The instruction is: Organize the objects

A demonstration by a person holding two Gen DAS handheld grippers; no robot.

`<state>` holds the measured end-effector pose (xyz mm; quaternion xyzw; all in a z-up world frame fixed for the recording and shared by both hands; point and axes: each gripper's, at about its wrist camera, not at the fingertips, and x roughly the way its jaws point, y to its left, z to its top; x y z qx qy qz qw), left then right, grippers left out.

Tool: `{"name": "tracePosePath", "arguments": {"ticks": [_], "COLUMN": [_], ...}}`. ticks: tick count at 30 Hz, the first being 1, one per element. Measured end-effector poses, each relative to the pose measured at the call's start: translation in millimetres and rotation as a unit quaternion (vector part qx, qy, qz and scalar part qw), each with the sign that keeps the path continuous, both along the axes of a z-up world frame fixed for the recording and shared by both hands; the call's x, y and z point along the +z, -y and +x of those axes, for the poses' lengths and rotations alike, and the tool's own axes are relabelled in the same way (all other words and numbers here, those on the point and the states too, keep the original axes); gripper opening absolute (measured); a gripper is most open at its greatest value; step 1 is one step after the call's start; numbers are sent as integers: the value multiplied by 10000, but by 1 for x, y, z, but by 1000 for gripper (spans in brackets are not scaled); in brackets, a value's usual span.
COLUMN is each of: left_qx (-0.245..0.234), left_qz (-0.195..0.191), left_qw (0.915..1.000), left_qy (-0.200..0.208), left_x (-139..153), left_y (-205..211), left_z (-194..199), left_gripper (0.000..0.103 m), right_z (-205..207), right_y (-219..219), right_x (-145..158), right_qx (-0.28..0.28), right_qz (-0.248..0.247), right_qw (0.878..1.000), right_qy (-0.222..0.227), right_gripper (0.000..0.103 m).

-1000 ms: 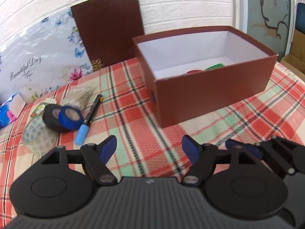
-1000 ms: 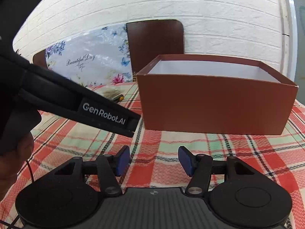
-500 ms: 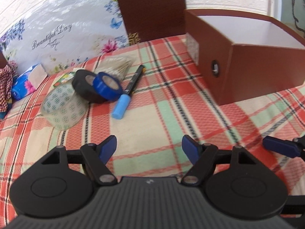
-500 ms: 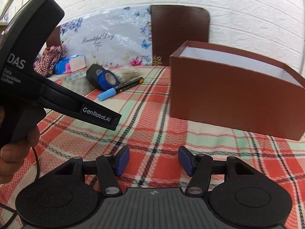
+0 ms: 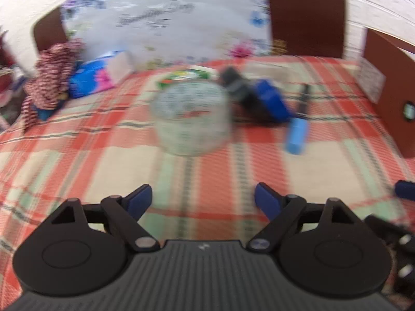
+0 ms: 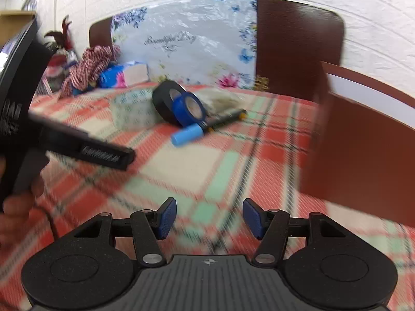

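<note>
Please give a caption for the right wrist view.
Open right gripper facing tape rolls, marker and brown box.

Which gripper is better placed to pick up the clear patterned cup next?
Left. The left gripper is open and aimed straight at the cup. The right gripper, also open, faces the marker and sits nearer the box.

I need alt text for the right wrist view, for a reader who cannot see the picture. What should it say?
The open right gripper hangs empty above a red plaid tablecloth. Beyond it lie a black tape roll, a blue tape roll and a blue-capped marker. The left gripper's body is at left, a brown box at right.
</note>
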<state>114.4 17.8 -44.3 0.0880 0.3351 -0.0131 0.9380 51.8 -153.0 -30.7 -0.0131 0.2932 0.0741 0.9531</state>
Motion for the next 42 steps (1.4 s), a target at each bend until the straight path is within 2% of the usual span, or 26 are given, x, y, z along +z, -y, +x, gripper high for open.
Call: {"name": "tracePosePath", "arguments": {"ticks": [2, 4, 6, 7, 10, 12, 13, 16, 21, 24, 25, 26, 28, 29, 31, 33, 35, 36, 38, 39, 40, 41, 42], "left_qx": [270, 377, 651, 677, 562, 528, 529, 532, 530, 552, 591, 618, 338, 52, -545, -961, -1259, -1345, -1404, -1418, -1441, -1451, -1476], "left_qz": [98, -762, -1121, -1162, -961, -929, -952, -947, -820, -628, -553, -635, -1178, -1404, -1861, -2134, -2215, -2205, -1935, -1746, -1550, -1338, -1263], "left_qw": [9986, 9955, 9906, 9899, 9927, 9932, 9930, 9930, 9943, 9958, 9963, 9960, 9921, 9891, 9770, 9629, 9518, 9493, 9543, 9589, 9637, 9685, 9694], "left_qy": [438, 414, 442, 453, 463, 462, 459, 458, 438, 367, 287, 128, -262, -438, -887, -1341, -1709, -1791, -1793, -1730, -1626, -1515, -1498], "left_x": [-9, -11, -11, -11, -11, -12, -12, -13, -12, -12, -10, -6, 5, 11, 18, 20, 17, 16, 14, 13, 12, 13, 16], "left_y": [-20, -48, -62, -63, -54, -53, -54, -55, -51, -44, -41, -37, -25, -13, 17, 50, 81, 94, 118, 128, 137, 143, 145], "left_z": [-1, 1, 4, 5, 5, 3, 3, 2, 3, 3, 3, 2, -7, -14, -25, -33, -37, -39, -42, -44, -46, -48, -48], "left_gripper": [94, 93, 90, 90, 91, 91, 91, 91, 91, 92, 92, 92, 92, 92, 92, 91, 91, 91, 91, 84, 70, 45, 35], "right_z": [18, 38, 58, 69, 97, 106, 105, 90, 23, -28, -42, -52, -65, -69, -71, -71, -73, -76, -80, -82, -87, -90, -92], "right_y": [-1, -1, -3, -5, -10, -10, -11, -6, 11, 26, 34, 41, 58, 67, 79, 86, 87, 88, 89, 90, 93, 93, 94], "right_x": [4, 7, 10, 9, 4, 0, 1, 2, -2, -2, -2, -1, -2, -4, -10, -14, -16, -15, -16, -16, -16, -15, -13], "right_qx": [-40, -122, -213, -249, -376, -435, -481, -391, -290, -309, -327, -367, -445, -491, -592, -640, -622, -592, -540, -510, -467, -436, -404], "right_qz": [188, 434, 584, 604, 647, 645, 567, 472, 448, 689, 849, 1062, 1535, 1811, 2335, 2681, 2789, 2805, 2857, 2886, 2909, 2905, 2883], "right_qw": [9998, 9989, 9979, 9977, 9972, 9969, 9972, 9980, 9984, 9967, 9953, 9929, 9857, 9805, 9682, 9586, 9557, 9555, 9545, 9540, 9539, 9545, 9557], "right_qy": [59, 132, 188, 190, 54, -138, -116, -184, -203, -293, -340, -402, -527, -592, -678, -716, -706, -690, -655, -625, -575, -515, -441], "right_gripper": [58, 58, 58, 58, 57, 46, 29, 19, 17, 16, 16, 16, 16, 16, 16, 16, 16, 16, 16, 16, 17, 17, 17]}}
